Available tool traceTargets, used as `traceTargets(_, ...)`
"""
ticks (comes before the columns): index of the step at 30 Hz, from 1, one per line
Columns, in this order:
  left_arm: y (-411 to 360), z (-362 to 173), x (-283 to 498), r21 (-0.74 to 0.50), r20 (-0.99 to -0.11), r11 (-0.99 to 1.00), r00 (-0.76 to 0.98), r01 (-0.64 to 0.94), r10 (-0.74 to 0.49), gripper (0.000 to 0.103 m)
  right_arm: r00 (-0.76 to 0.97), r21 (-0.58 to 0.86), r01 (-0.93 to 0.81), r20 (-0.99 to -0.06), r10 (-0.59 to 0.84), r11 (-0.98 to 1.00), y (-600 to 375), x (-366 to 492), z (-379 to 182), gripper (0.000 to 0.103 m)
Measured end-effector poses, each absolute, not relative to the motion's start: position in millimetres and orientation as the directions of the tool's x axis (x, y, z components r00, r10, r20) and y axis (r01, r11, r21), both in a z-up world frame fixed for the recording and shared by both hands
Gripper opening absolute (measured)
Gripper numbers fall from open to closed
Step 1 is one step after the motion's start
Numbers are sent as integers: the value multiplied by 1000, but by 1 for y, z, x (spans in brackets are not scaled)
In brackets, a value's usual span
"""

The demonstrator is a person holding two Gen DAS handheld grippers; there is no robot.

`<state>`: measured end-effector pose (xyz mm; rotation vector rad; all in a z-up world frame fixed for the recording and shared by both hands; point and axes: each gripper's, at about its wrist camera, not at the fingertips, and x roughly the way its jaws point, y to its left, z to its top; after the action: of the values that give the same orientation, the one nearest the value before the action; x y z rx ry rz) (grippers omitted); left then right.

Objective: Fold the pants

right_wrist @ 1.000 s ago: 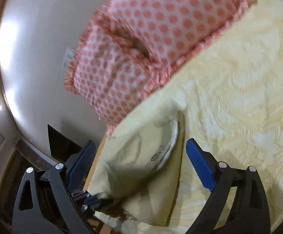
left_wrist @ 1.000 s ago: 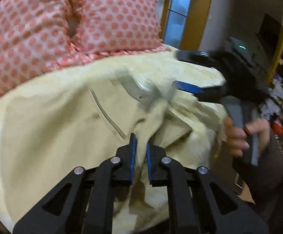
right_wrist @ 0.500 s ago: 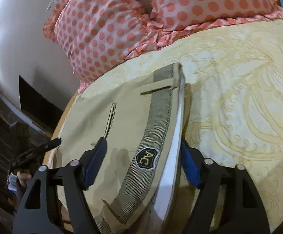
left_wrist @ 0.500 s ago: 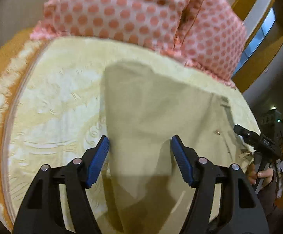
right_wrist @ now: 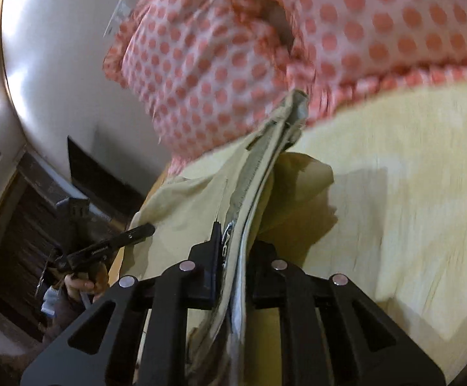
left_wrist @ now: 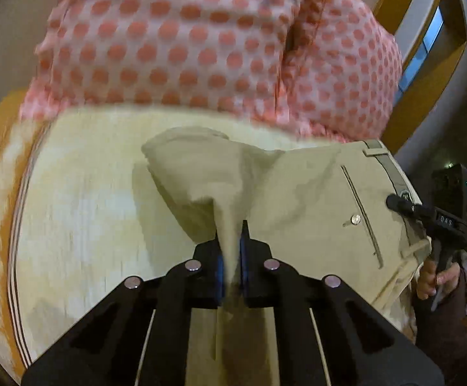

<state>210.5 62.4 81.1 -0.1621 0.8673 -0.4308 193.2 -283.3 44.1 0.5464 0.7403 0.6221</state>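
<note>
Both jaws clamped on the beige cotton pants (left_wrist: 304, 199); left gripper (left_wrist: 230, 251) pinches a pulled-up ridge of leg fabric, cloth rising in a cone between the blue pads; right gripper (right_wrist: 233, 241) closed on the striped grey waistband (right_wrist: 259, 167), band running edge-on up through the jaws; pants lie on the pale yellow embossed bedspread (left_wrist: 82, 199), back pocket with metal button (left_wrist: 355, 219) facing up; waistband end just below the pink polka-dot pillows (left_wrist: 201, 41); right gripper also seen in left view at the waistband edge (left_wrist: 426, 218), held by a hand (left_wrist: 432, 278); frames motion-blurred, finer detail not readable.
</note>
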Motion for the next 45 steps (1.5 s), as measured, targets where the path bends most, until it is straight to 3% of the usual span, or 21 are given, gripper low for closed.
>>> traceTargets(3, 47, 81, 250, -250, -688, 930, 626, 270, -366, 10, 647, 615, -265, -458, 609, 743, -293, 219, 47, 14)
traceTargets(5, 40, 69, 271, -185, -737, 959, 615, 214, -279, 13, 661, 545, -178, -551, 510, 819, -296, 241, 36, 24)
traceTargets(6, 39, 67, 276, -162, -754, 968, 608, 194, -248, 16, 652, 484, -118, -621, 435, 867, -296, 248, 31, 34)
traceTargets(8, 46, 71, 270, -144, -742, 975, 632, 171, -221, 16, 653, 399, -36, -685, 324, 916, -305, 247, 31, 37)
traceTargets(10, 55, 86, 248, -125, -689, 976, 693, 178, -215, 17, 712, 429, -73, -610, 348, 901, -316, 229, 43, 51)
traceTargets(11, 58, 91, 237, -146, -665, 968, 705, 202, -247, 22, 735, 445, -134, -555, 390, 885, -315, 215, 52, 52)
traceTargets(13, 54, 95, 217, -225, -641, 933, 679, 280, -358, 27, 693, 470, -230, -536, 482, 852, -301, 205, 57, 59)
traceTargets(16, 29, 72, 211, -277, -700, 900, 570, 337, -429, 29, 603, 468, -269, -600, 526, 842, -275, 210, 49, 73)
traceTargets(18, 16, 47, 222, -265, -773, 916, 501, 302, -389, 28, 545, 420, -211, -699, 463, 882, -262, 221, 28, 75)
traceTargets(21, 13, 41, 224, -227, -789, 942, 521, 248, -327, 25, 569, 353, -157, -731, 377, 922, -258, 214, 33, 76)
traceTargets(22, 16, 48, 215, -230, -788, 946, 526, 231, -320, 28, 587, 321, -134, -736, 336, 938, -255, 204, 39, 80)
traceTargets(23, 20, 56, 200, -224, -772, 947, 552, 230, -317, 43, 622, 275, -133, -725, 296, 952, -252, 185, 48, 86)
traceTargets(24, 23, 60, 188, -209, -757, 950, 576, 232, -307, 68, 654, 244, -147, -703, 279, 959, -250, 166, 53, 100)
traceTargets(26, 29, 71, 143, -116, -715, 972, 662, 206, -226, 90, 706, 200, -178, -656, 267, 964, -240, 122, 55, 102)
traceTargets(29, 40, 64, 95, -69, -705, 984, 689, 166, -165, 100, 727, 136, -176, -650, 222, 975, -218, 83, 41, 102)
traceTargets(39, 36, 20, 57, -3, -750, 996, 659, 86, -59, 101, 714, 70, -78, -692, 105, 994, -189, 68, 4, 102)
traceTargets(45, 35, 16, 48, 17, -714, 997, 699, 74, -40, 101, 741, 27, -40, -670, 47, 999, -184, 59, 0, 102)
